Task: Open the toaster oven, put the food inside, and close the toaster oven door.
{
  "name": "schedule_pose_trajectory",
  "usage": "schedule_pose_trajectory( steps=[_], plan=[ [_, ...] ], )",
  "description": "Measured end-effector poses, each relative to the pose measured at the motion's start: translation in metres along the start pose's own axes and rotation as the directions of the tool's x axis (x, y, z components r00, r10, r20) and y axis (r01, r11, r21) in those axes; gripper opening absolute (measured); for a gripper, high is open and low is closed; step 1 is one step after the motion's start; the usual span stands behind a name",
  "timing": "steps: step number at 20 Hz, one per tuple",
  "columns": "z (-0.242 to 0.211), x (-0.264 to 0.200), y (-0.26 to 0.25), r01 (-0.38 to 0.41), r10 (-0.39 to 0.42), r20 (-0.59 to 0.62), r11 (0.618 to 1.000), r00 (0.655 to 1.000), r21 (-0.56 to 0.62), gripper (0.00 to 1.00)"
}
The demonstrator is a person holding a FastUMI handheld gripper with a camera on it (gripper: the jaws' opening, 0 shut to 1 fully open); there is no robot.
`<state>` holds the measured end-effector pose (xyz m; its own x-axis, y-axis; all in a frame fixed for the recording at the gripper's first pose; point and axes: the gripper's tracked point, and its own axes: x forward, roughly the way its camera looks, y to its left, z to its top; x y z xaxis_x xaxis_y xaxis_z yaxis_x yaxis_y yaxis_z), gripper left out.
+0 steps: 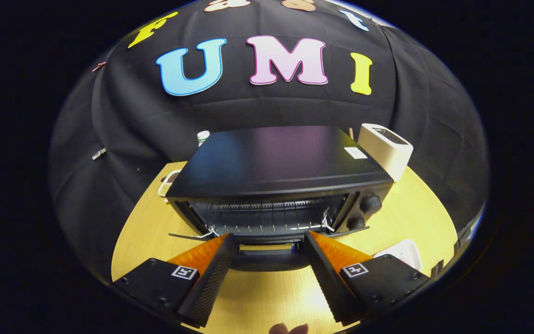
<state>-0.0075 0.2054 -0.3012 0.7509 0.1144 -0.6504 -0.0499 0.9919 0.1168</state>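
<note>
The toaster oven [278,181] stands on the worktop [146,232] with its door [267,256] folded down — only a wire rack [267,226] shows inside. The hand-held gripper [270,241] is spread wide, holding nothing, fingertips at the door's edge.

Toaster oven [278,171] hides most of bottle [203,137]; dish [168,182] partly hidden.

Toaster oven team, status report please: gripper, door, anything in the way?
Hand-held gripper open, fingers either side of the lowered door. Toaster oven open, rack bare. White toaster behind it, not in the way.
</note>
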Motion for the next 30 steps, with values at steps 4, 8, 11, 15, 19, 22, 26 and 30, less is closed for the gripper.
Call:
schedule_pose_trajectory(
  steps=[4, 8, 11, 15, 19, 22, 26, 30],
  plan=[
    [-0.035, -0.014, -0.003, -0.012, 0.01, -0.063, 1.0, 0.998, -0.018, 0.97],
    [-0.072, -0.017, -0.006, -0.013, 0.016, -0.15, 1.0, 0.988, 0.021, 0.97],
    [-0.103, -0.014, -0.017, 0.003, 0.003, -0.211, 1.0, 0.978, 0.028, 0.97],
    [-0.129, -0.012, -0.026, -0.02, 0.023, -0.276, 1.0, 0.961, 0.015, 0.99],
    [-0.116, -0.024, -0.032, -0.094, 0.087, -0.249, 0.995, 0.965, -0.016, 0.99],
    [-0.1, -0.043, -0.046, -0.171, 0.165, -0.243, 0.985, 0.956, -0.002, 0.99],
    [-0.073, -0.064, -0.086, -0.204, 0.197, -0.214, 0.979, 0.957, -0.01, 0.99],
    [-0.053, -0.074, -0.139, -0.206, 0.199, -0.219, 0.979, 0.955, -0.009, 0.99]
  ],
)
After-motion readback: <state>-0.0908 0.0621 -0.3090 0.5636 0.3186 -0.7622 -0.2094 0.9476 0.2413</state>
